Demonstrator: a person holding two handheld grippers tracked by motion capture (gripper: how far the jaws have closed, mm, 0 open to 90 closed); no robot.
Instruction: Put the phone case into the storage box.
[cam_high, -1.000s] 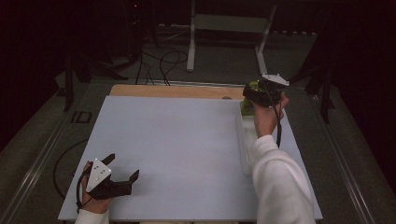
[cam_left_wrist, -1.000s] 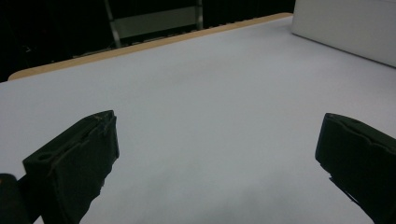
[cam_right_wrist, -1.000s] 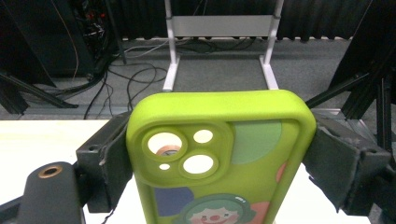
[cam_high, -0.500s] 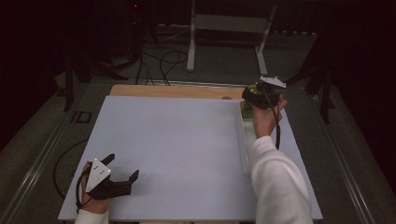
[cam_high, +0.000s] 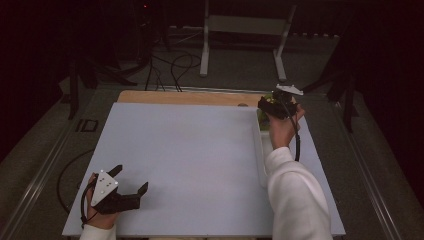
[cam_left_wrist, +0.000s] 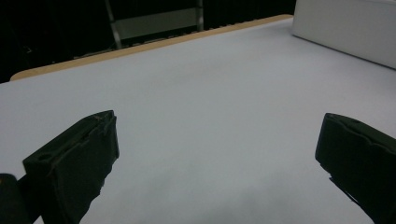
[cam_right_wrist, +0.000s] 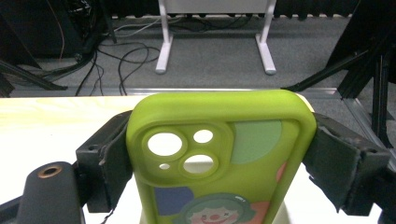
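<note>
My right gripper (cam_right_wrist: 215, 154) is shut on a lime-green phone case (cam_right_wrist: 219, 154) with camera cut-outs and a cartoon clown print. Its jaws press both long sides. In the high view the right gripper (cam_high: 276, 106) is held up over the far end of a white tray (cam_high: 261, 155) at the table's right, with a bit of the green phone case (cam_high: 268, 97) showing. My left gripper (cam_high: 131, 181) rests low at the near left corner of the white table top (cam_high: 185, 155). Its jaws stand wide apart with nothing between them in the left gripper view (cam_left_wrist: 219, 154).
A wooden strip (cam_high: 185, 97) runs along the table's far edge. Beyond it stand a white metal stand (cam_high: 245, 30) and cables (cam_high: 170, 65) on the floor. The tray's white wall (cam_left_wrist: 345, 28) shows at the far right in the left gripper view.
The right gripper has drifted slightly with the phone case. The left gripper has stayed where it was.
</note>
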